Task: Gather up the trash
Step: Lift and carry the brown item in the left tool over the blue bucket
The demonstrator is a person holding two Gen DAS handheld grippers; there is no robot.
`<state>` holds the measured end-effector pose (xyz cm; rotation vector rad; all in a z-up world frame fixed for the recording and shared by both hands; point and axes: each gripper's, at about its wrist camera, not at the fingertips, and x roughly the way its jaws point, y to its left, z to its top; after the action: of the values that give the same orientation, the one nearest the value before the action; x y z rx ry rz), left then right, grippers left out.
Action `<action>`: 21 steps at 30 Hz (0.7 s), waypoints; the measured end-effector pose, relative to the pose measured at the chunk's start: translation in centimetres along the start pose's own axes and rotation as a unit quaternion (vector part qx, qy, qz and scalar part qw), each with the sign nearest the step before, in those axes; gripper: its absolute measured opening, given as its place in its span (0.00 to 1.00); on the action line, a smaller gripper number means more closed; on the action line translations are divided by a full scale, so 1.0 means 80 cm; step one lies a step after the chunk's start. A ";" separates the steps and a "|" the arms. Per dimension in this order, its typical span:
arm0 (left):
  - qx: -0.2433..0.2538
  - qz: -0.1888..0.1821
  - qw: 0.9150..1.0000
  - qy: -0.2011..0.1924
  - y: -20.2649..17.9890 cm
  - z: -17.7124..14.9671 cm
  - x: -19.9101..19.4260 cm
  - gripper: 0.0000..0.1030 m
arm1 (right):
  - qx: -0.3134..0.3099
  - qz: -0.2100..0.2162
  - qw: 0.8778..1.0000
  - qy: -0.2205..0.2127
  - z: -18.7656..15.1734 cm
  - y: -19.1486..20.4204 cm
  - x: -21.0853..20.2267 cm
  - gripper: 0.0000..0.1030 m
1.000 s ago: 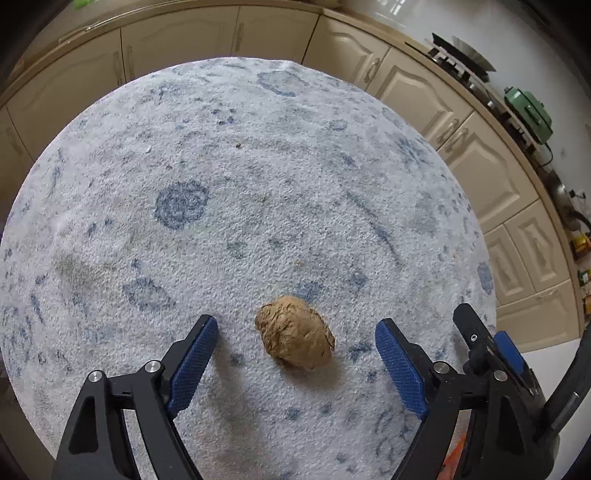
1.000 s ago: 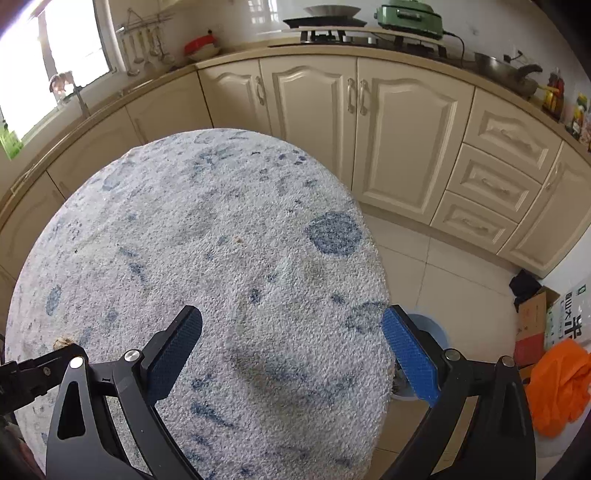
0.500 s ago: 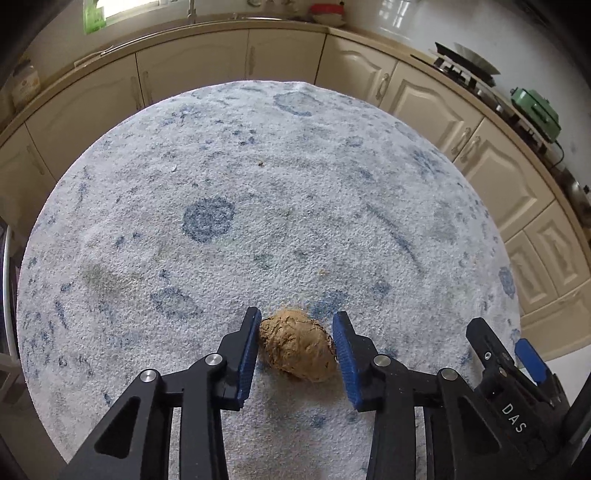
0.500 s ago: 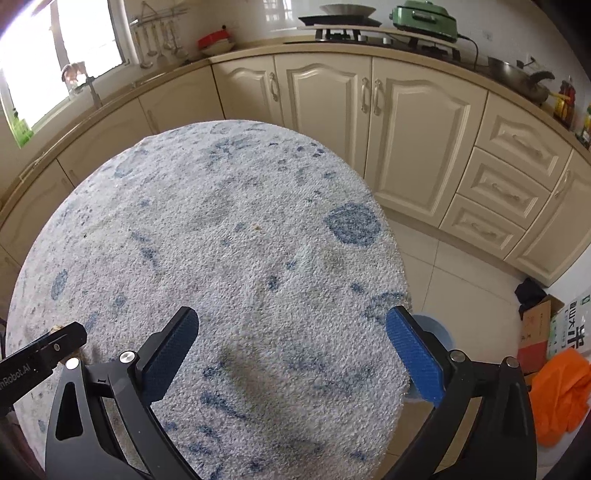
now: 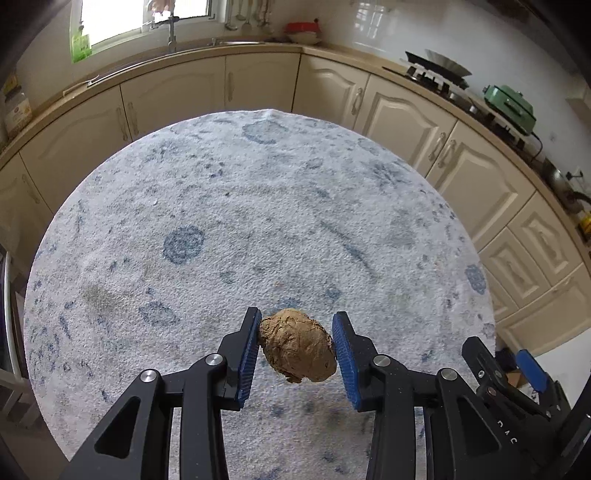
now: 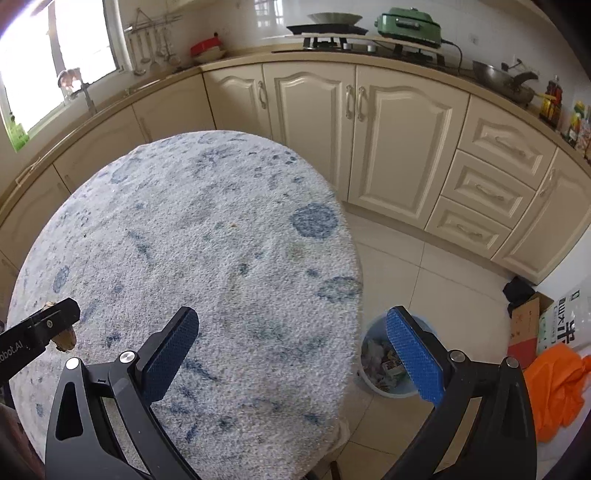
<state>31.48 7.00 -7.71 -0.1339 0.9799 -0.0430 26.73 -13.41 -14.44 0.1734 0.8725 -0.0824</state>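
Note:
A crumpled brown paper ball hangs a little above the round table, pinched between the blue pads of my left gripper, which is shut on it. In the right wrist view a bit of the ball peeks out under the left gripper's black finger at the far left. My right gripper stands wide open over the table's right edge with nothing between its fingers. Below it on the floor stands a light blue trash bin with paper scraps inside, partly hidden by the right finger.
The table wears a white-and-blue fuzzy cloth. Cream kitchen cabinets curve round behind it, with a stove and a green appliance on the counter. An orange bag and a cardboard box lie on the tiled floor at right.
My left gripper closed from wide open onto the brown ball and lifted it off the cloth. Both grippers rose and tilted a little, showing more of the kitchen.

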 end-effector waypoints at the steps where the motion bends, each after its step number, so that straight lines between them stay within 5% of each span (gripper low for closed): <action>1: 0.005 -0.003 1.000 -0.002 -0.006 0.000 -0.002 0.34 | 0.007 -0.009 1.000 -0.001 0.001 -0.010 -0.002 1.00; 12: 0.092 -0.055 0.994 -0.009 -0.111 -0.008 -0.010 0.34 | 0.102 -0.078 0.992 -0.009 -0.002 -0.130 -0.028 1.00; 21: 0.192 -0.094 0.977 0.009 -0.236 -0.029 0.013 0.34 | 0.183 -0.126 0.975 0.002 -0.032 -0.237 -0.045 1.00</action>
<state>30.59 -12.02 -7.37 0.1295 0.9572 -0.4054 19.83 -31.59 -15.54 0.4063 0.8747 -0.4827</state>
